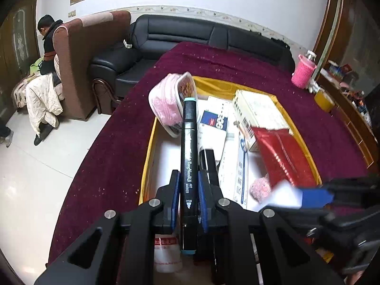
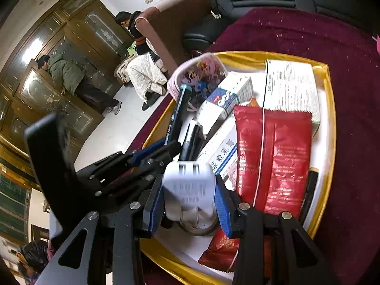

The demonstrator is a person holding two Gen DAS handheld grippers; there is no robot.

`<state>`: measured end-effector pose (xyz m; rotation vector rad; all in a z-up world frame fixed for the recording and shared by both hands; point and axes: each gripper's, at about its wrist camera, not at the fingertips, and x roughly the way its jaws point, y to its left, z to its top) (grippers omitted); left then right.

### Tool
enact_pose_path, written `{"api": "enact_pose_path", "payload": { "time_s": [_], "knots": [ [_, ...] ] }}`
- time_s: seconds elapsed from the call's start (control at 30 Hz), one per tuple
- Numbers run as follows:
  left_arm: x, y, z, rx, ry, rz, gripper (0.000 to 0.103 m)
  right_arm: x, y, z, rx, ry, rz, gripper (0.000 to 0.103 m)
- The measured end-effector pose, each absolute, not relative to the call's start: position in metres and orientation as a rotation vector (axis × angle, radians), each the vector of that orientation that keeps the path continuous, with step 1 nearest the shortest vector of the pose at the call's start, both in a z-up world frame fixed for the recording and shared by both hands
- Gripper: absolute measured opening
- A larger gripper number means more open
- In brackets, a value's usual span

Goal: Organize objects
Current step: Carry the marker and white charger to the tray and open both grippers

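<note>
blurred: white charger [image 2: 187, 187] print | hidden: tape roll [image 2: 197, 228] under charger, mostly

one yellow-rimmed tray [image 2: 330, 109], two black markers [image 1: 188, 166], three cartons [image 2: 291, 87], one red packet [image 2: 275, 156], one white charger [image 2: 188, 187]

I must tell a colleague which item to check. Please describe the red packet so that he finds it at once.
Look in the gold-rimmed tray on the dark red cloth. The red packet lies on top, beside white boxes. Only it is shiny red foil.
</note>
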<state>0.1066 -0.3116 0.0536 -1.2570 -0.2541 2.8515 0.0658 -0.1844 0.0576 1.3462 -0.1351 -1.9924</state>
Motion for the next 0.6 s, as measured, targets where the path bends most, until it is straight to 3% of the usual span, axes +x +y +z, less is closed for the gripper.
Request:
{"api": "enact_pose_path", "payload": {
  "time_s": [0.17,0.23,0.3,0.4,0.57,0.6],
  "knots": [
    [0.117,-0.319,0.075,-1.101,-0.336,2.875,0.018,0.072,-0.184,0.055,1.334,-0.105,-2.007,0.045],
    [0.123,-0.323,0.086,-1.044,-0.369,2.9,0.033,0.076,-0.187,0.056,1.314,-0.068,-2.029,0.045],
    [0.13,-0.325,0.098,-0.978,-0.383,2.942,0.06,0.08,-0.192,0.056,1.293,-0.028,-2.04,0.045],
    [0.141,-0.324,0.116,-0.895,-0.35,3.031,0.081,0.089,-0.199,0.056,1.262,0.035,-2.052,0.046],
    [0.146,-0.318,0.131,-0.889,-0.265,3.136,0.093,0.098,-0.207,0.051,1.23,0.121,-2.072,0.047],
    [0.148,-0.316,0.133,-0.89,-0.251,3.157,0.094,0.099,-0.206,0.049,1.23,0.123,-2.064,0.052]
  ]
}}
